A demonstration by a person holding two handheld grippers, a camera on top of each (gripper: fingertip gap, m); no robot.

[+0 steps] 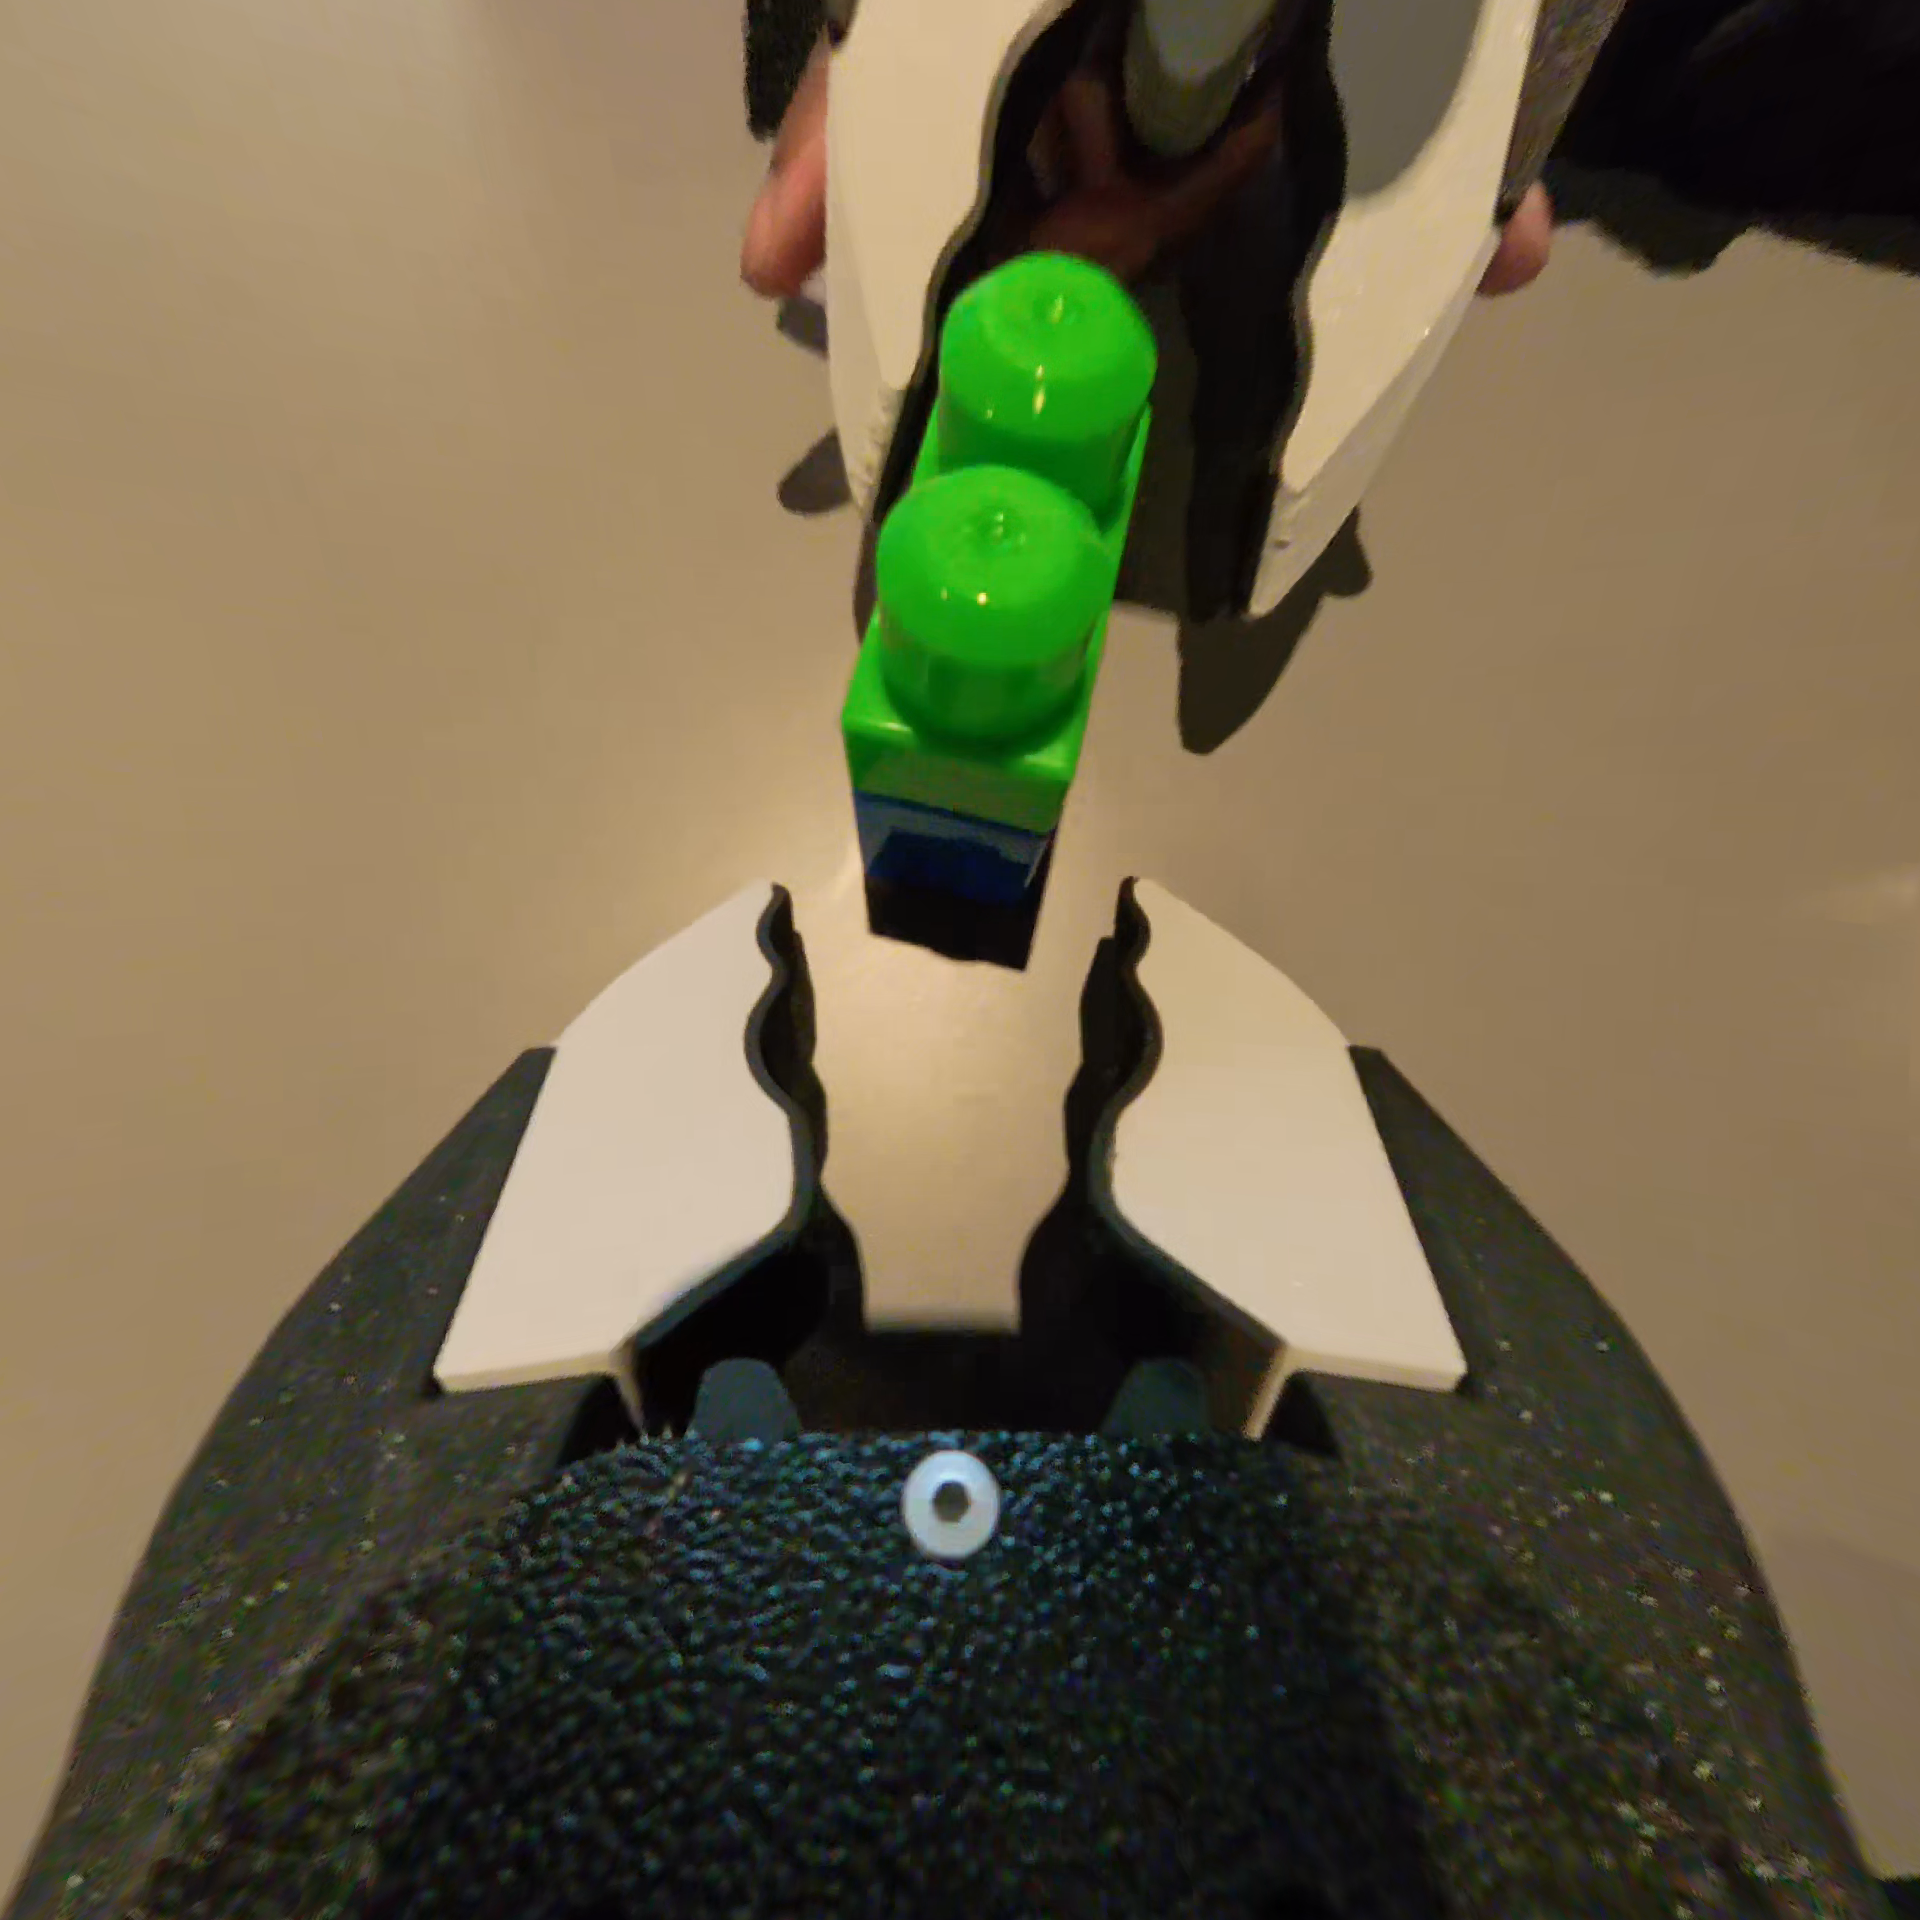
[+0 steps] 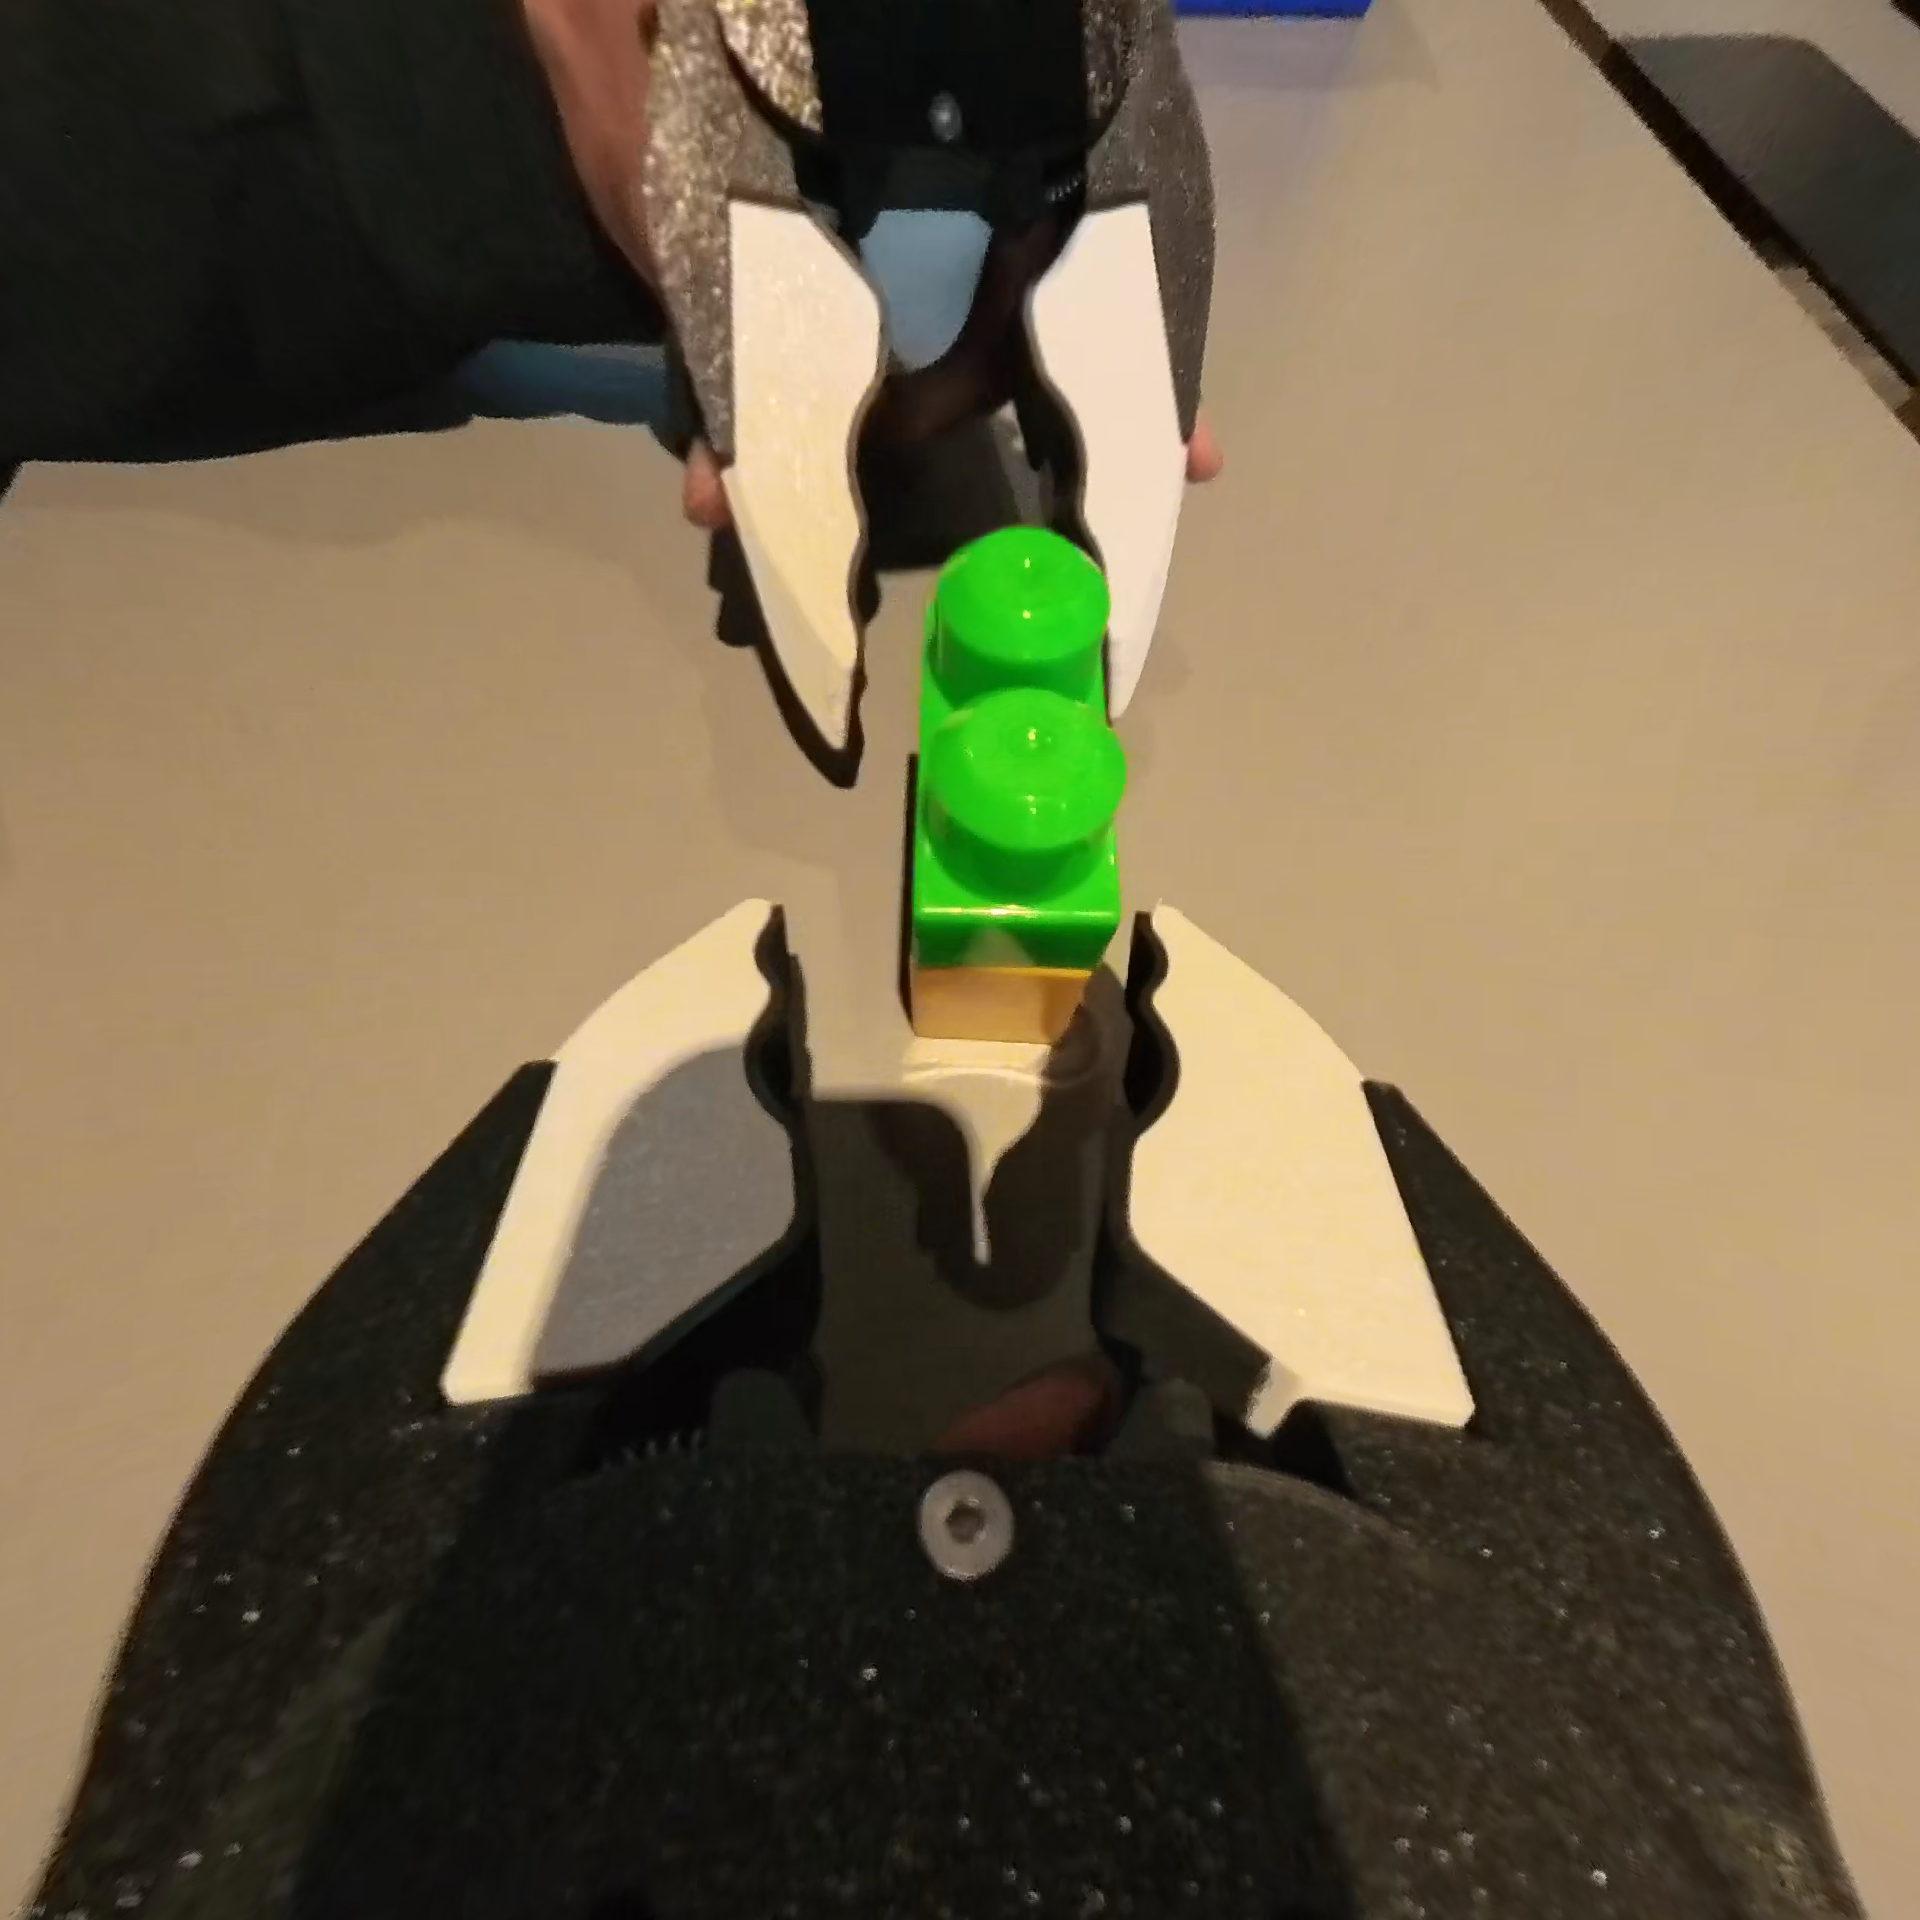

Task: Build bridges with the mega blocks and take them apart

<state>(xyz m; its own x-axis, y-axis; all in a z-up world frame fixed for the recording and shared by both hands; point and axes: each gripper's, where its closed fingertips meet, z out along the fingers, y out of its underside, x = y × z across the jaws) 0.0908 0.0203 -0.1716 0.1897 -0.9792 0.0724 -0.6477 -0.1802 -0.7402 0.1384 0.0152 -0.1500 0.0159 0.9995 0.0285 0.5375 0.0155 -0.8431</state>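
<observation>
Green two-stud plastic block (image 1: pixel 997 582) caps a small bridge on the beige tabletop (image 1: pixel 312 623), its near end on a blue block (image 1: pixel 951 847) in the left wrist view, on a yellow block (image 2: pixel 992 997) in the right wrist view. The left gripper (image 1: pixel 951 894) has its white fingers spread apart, empty, the bridge at 12 o'clock just past the tips. The right gripper (image 2: pixel 961 914) — also spread wide and gripping nothing — faces it from the opposite end, the green block between the two
</observation>
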